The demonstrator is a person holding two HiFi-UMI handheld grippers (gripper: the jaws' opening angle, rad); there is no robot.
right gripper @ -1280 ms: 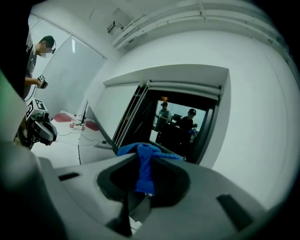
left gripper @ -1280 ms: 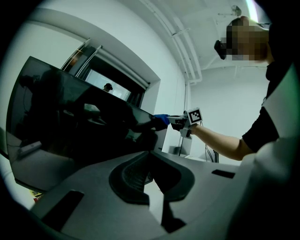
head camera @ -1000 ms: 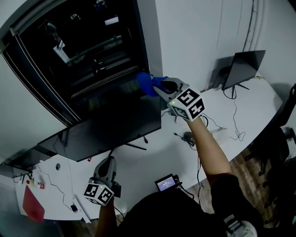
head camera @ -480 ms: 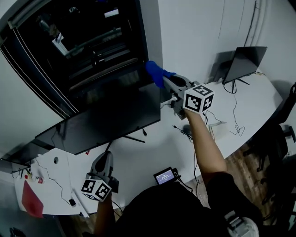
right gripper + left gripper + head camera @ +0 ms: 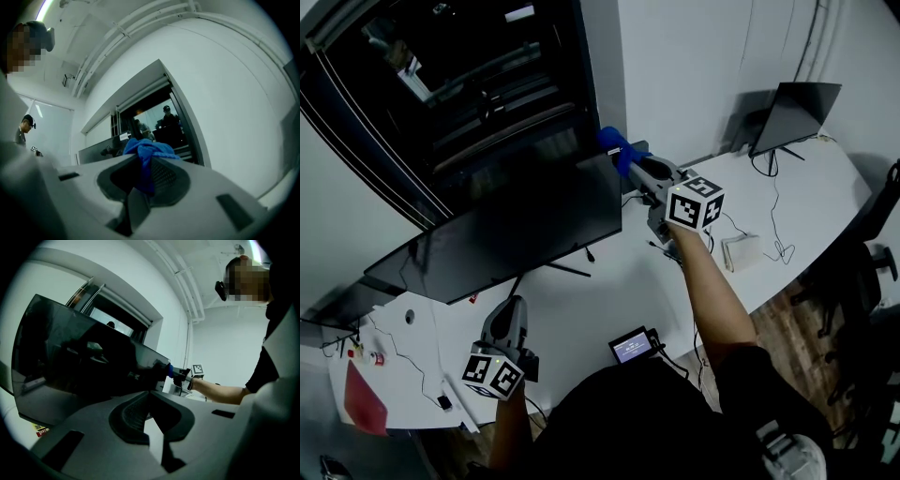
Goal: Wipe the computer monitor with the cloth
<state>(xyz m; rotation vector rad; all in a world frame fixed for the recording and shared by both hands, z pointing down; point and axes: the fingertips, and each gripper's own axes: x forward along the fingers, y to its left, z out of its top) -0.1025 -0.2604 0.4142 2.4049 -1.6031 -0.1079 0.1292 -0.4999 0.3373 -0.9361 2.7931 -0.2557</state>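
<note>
The computer monitor is a wide dark screen standing on the white desk. My right gripper is shut on a bunched blue cloth, holding it at the monitor's top right corner. In the right gripper view the cloth bulges out above the right gripper. The left gripper view shows the monitor from the front, with the cloth at its right edge. My left gripper hangs low in front of the screen's left half. This left gripper is shut and holds nothing.
A second dark screen stands at the desk's back right, with cables and a white box near it. A small device with a lit display lies at the front edge. A dark window is behind the monitor.
My right gripper has carried the cloth up and to the right, onto the monitor's top right corner. The left gripper has hardly moved.
</note>
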